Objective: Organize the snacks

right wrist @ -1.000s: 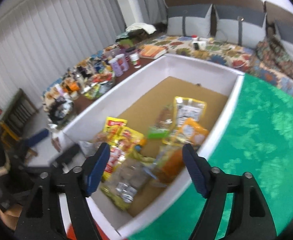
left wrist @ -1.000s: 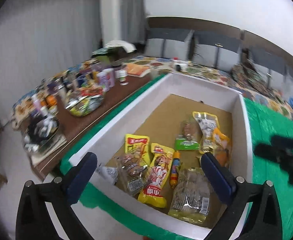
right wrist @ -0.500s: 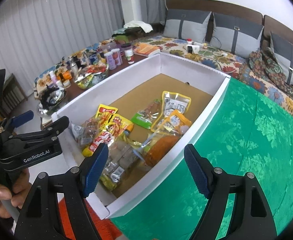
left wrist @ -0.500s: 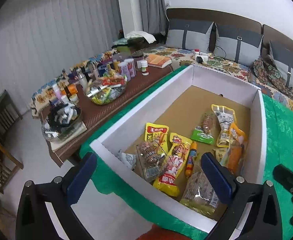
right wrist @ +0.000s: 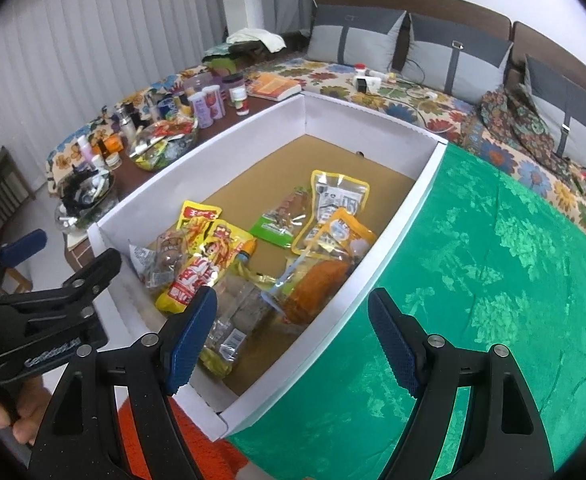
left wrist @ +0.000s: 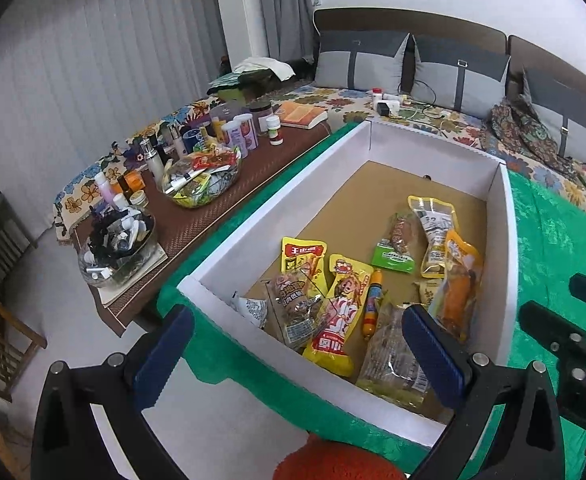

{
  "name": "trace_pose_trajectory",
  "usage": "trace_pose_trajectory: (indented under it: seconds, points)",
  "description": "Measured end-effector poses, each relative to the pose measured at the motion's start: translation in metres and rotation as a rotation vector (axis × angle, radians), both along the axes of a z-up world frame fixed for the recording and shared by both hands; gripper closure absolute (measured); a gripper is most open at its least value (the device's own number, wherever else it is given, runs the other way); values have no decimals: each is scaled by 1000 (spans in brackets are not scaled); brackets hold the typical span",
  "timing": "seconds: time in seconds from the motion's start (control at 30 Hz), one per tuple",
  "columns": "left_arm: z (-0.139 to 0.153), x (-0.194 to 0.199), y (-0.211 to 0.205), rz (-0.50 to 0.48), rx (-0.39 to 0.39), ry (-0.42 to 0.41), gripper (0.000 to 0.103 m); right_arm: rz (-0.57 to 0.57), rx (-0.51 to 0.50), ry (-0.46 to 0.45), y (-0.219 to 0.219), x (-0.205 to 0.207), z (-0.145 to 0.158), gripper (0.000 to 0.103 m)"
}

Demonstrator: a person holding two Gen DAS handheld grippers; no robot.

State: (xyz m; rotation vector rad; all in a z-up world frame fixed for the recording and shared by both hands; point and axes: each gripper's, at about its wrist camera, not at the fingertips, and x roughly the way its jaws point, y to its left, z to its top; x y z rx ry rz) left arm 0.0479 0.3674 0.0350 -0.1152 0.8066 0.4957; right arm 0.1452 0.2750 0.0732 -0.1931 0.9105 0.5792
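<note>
left wrist view first: the left gripper (left wrist: pixel 293 354) is spread wide with nothing between its blue pads, hanging over the near end of the box (left wrist: pixel 229 300). all the snacks i can see are inside the box, bunched at the end closest to the fingers. just past the left finger (left wrist: pixel 164 350) there's a clear pack (left wrist: pixel 299 308) and a yellow pack (left wrist: pixel 339 312) half overlapping it, a little sausage (left wrist: pixel 373 302) sits about midway between the fingers, and a see-through bag (left wrist: pixel 393 360) is partly hidden behind the right finger (left wrist: pixel 433 354). further out from the tips are a green pack (left wrist: pixel 393 254) and an orange pack (left wrist: pixel 459 288) by the wall on the right finger's side. right wrist view: the right gripper (right wrist: pixel 293 338) is also wide open and empty, with its left finger (right wrist: pixel 191 334) over the see-through bag (right wrist: pixel 233 320) and its right finger (right wrist: pixel 391 344) out over the green cloth (right wrist: pixel 493 280), so the box wall runs between them. the left gripper (right wrist: pixel 45 280) shows off to that finger's side too. honestly can't tell the stage here: snacks dumped in waiting to be sorted, or already gathered into the box and done. both fit. if more sorting is wanted, whichever pack gets picked needs the fingers dropped inside the walls and squared to a pack edge, since they overlap a lot.
</note>
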Motion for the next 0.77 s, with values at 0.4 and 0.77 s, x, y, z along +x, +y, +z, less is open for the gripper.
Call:
trace_pose_trajectory:
  seconds: [0.4,0.77]
  points:
    - [5,-5,7,9,-8,-20,0,13,-15,-2,5,-2,0,22]
    - [2,-7,10,-3,-71,-55,0,14,-25,-8,7,-2,-3,22]
